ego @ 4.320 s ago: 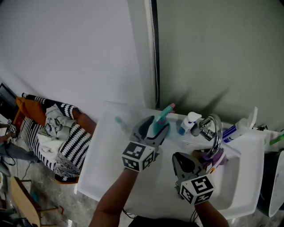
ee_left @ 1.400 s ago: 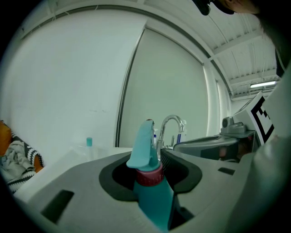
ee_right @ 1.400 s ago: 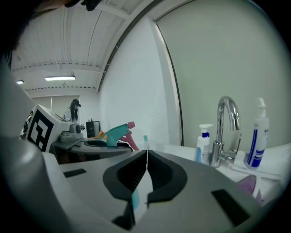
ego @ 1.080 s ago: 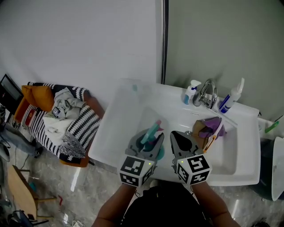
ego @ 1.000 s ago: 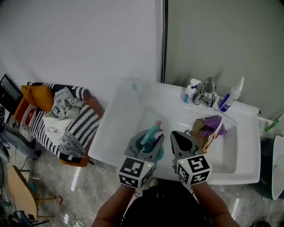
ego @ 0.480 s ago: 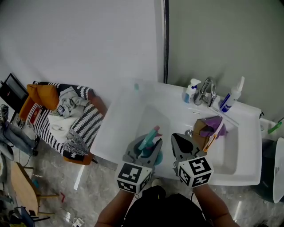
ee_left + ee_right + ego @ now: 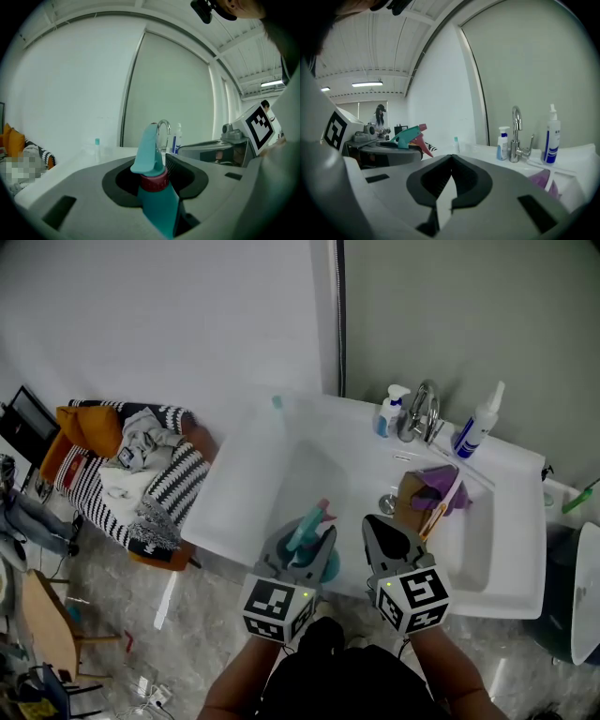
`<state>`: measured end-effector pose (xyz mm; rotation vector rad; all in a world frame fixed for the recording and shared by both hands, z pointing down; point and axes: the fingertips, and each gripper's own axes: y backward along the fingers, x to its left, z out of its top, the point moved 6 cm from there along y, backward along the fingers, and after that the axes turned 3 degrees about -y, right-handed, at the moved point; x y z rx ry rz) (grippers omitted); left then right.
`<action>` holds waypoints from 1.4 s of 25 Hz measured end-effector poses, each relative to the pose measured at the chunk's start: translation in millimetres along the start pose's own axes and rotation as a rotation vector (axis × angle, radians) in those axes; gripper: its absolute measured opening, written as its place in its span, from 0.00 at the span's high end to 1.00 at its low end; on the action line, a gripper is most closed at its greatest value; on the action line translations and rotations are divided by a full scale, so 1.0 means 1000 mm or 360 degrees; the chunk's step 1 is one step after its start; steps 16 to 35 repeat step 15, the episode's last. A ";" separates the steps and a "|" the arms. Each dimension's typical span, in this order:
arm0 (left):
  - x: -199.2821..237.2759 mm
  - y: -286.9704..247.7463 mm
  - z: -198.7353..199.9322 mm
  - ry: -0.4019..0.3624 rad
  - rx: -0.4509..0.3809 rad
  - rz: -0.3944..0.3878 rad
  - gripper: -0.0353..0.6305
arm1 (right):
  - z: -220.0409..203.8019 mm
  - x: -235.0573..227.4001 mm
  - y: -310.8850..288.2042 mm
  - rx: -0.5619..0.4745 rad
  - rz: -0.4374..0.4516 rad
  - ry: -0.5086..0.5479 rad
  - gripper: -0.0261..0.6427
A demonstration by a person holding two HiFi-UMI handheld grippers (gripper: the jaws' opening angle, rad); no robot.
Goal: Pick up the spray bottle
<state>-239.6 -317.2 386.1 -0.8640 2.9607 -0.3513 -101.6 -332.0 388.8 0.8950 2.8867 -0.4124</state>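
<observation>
Gripping the bottle (image 7: 304, 524), left claw (image 7: 305, 547) clenched on it; right claw (image 7: 379, 527) pinched together, empty. Squeeze firmly, lift upright, clear the sink (image 7: 511, 570) rim.

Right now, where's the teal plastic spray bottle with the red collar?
Head view, lower centre: the teal spray bottle sits clamped in the left gripper over the near edge of the white sink, beside the shut right gripper.
</observation>
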 end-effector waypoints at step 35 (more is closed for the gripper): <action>-0.034 0.017 0.001 0.0006 -0.0039 -0.0067 0.73 | 0.000 0.000 0.042 -0.0010 -0.0045 0.0043 0.95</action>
